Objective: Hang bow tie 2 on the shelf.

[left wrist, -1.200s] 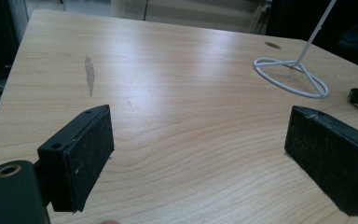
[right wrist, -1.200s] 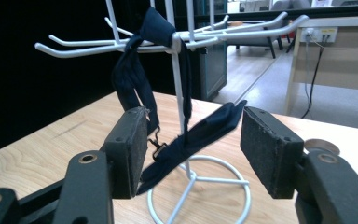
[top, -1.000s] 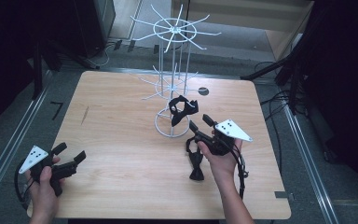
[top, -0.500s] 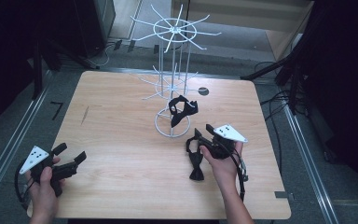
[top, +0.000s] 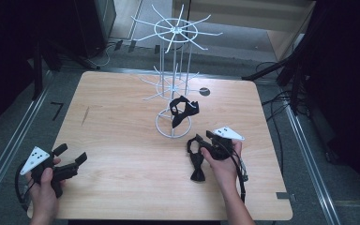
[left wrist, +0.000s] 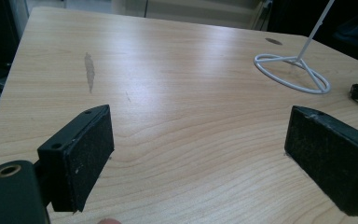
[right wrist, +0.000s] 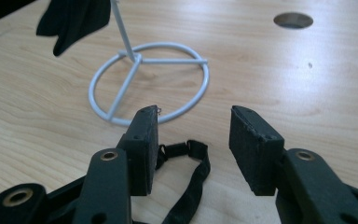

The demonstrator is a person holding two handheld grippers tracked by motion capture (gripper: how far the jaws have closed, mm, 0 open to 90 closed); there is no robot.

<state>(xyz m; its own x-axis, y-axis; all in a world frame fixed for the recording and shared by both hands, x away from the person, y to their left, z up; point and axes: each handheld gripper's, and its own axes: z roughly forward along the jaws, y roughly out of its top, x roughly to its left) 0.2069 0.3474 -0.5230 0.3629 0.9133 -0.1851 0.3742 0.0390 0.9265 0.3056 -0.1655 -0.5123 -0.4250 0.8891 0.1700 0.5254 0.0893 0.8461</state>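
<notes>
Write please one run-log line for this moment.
right gripper: jaws closing, over bow tie strap, not gripping | left gripper: open, idle above table | second bow tie: on white rack

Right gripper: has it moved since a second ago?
Yes. The right gripper has sunk toward the table, away from the rack's base ring, jaws closing over the bow tie strap.

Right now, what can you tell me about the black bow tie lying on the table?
The black bow tie looks like soft dark fabric with a knotted bow at one end and a thin strap with a small clasp at the other. It lies flat on the wooden table, just in front of the white wire stand's ring base. The right gripper hangs over its strap, fingers apart around the strap, not pressing on it.
</notes>
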